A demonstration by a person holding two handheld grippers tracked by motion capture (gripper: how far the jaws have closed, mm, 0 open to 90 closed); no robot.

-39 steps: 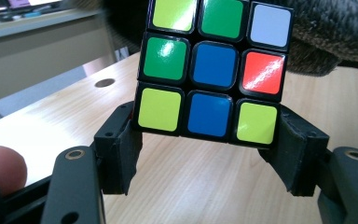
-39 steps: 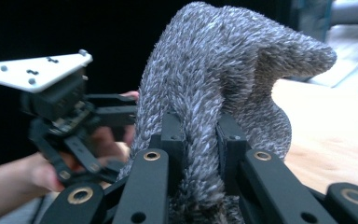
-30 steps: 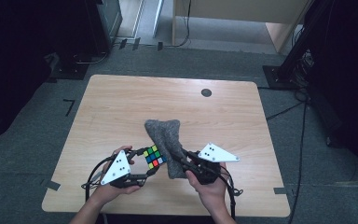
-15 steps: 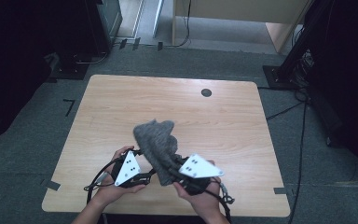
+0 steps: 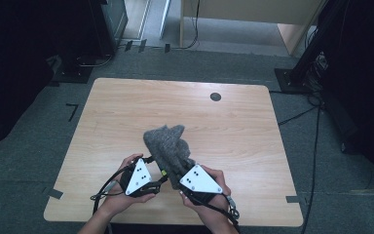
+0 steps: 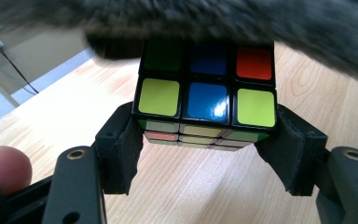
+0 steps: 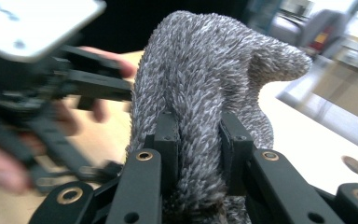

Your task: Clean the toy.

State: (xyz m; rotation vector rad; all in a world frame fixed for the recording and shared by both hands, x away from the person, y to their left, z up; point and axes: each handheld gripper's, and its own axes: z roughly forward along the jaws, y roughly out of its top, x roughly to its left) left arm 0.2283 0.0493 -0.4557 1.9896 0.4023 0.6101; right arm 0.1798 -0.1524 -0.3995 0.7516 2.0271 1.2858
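Step in hand: wiping the multicoloured plastic puzzle cube (image 6: 207,93) with the fuzzy grey knitted cloth (image 5: 168,151), near the front edge of the pale wooden table (image 5: 107,117).
Left gripper (image 6: 207,154): clenched on the cube's two sides, cube lifted off the wood.
Right gripper (image 7: 200,154): jaws have just been opening a little, pads pressing a thick fold of cloth (not let go).
Advice: keep cube firmly pinched; drag cloth across top face with light pressure, no snagging on edges.
Cube: hard, glossy, square stickers, sharp corners.
Cloth: soft, hairy, limp, bunched, draping over cube.
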